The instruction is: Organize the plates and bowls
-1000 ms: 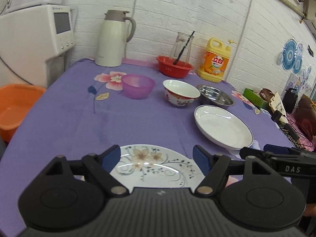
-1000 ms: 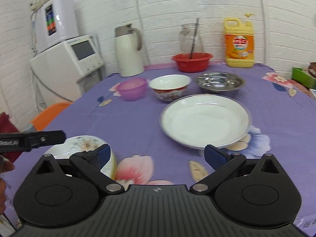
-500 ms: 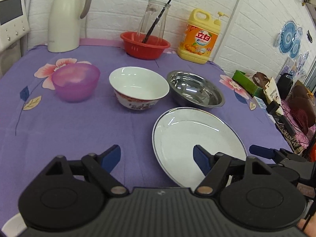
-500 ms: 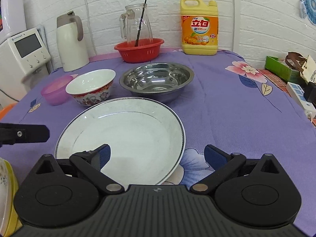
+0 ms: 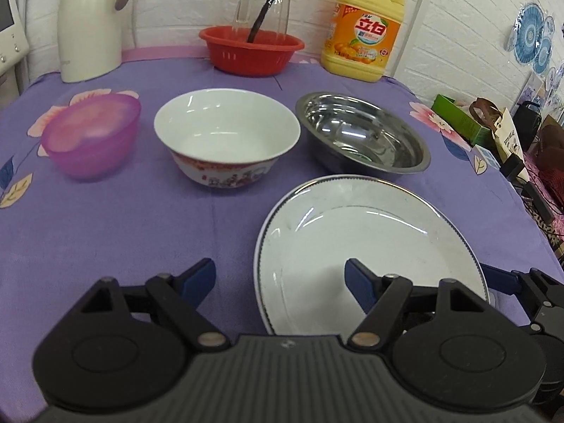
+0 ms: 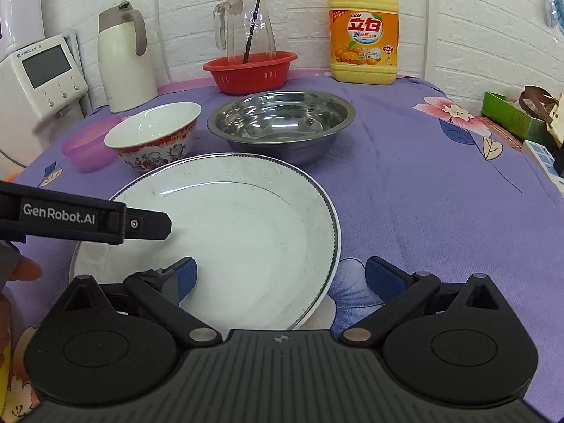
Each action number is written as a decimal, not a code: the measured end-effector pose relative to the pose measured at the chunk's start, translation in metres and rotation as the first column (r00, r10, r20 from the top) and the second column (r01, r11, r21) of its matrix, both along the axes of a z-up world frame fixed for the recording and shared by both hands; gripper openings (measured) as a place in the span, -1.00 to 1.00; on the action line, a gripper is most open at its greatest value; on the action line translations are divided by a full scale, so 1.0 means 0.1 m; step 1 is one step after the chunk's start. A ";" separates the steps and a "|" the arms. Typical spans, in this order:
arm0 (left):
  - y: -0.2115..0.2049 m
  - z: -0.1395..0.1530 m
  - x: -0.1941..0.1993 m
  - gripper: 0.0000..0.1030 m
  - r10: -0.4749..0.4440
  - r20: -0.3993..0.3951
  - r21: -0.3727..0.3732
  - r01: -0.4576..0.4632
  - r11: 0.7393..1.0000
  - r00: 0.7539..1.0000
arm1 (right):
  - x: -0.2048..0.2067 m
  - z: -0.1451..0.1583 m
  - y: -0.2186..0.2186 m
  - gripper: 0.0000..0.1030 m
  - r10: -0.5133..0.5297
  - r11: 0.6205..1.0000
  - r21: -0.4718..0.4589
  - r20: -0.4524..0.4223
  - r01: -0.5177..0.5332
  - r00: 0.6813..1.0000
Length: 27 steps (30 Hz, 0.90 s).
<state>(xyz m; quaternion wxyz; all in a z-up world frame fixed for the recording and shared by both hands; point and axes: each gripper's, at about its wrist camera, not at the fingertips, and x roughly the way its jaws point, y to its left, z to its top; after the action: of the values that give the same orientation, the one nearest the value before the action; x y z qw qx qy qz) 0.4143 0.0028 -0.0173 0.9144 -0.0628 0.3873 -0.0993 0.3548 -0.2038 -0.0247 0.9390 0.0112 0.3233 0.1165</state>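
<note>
A large white plate [image 5: 366,243] lies on the purple cloth, also in the right wrist view [image 6: 239,222]. Behind it stand a white bowl with a red pattern [image 5: 225,137], a steel bowl [image 5: 363,137] and a purple plastic bowl [image 5: 91,134]. My left gripper [image 5: 280,280] is open and empty, straddling the plate's left edge. My right gripper [image 6: 280,278] is open and empty, straddling the plate's right edge. The left gripper's finger [image 6: 141,224] shows over the plate in the right wrist view.
At the back stand a red basket [image 5: 250,49] holding a glass jug [image 6: 246,31], a yellow detergent bottle [image 5: 366,31] and a white thermos [image 5: 91,21]. A white appliance [image 6: 38,74] sits at the left. Boxes and clutter [image 5: 493,130] lie past the table's right edge.
Both grippers moved forward and right, away from the flowered plate, and now stand at the white plate's two edges. Both stayed open.
</note>
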 end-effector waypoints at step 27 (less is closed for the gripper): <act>-0.24 -0.01 -0.03 0.29 -0.060 0.015 0.079 0.058 0.995 0.998 | 0.01 -0.01 0.09 1.00 0.017 1.000 -0.010 -0.001 -0.017 1.000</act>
<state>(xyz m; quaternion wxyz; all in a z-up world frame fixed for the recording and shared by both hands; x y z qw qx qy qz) 0.4113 -0.0209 -0.0182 0.9162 -0.0143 0.3846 -0.1115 0.3559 -0.1952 -0.0256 0.9379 0.0040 0.3243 0.1229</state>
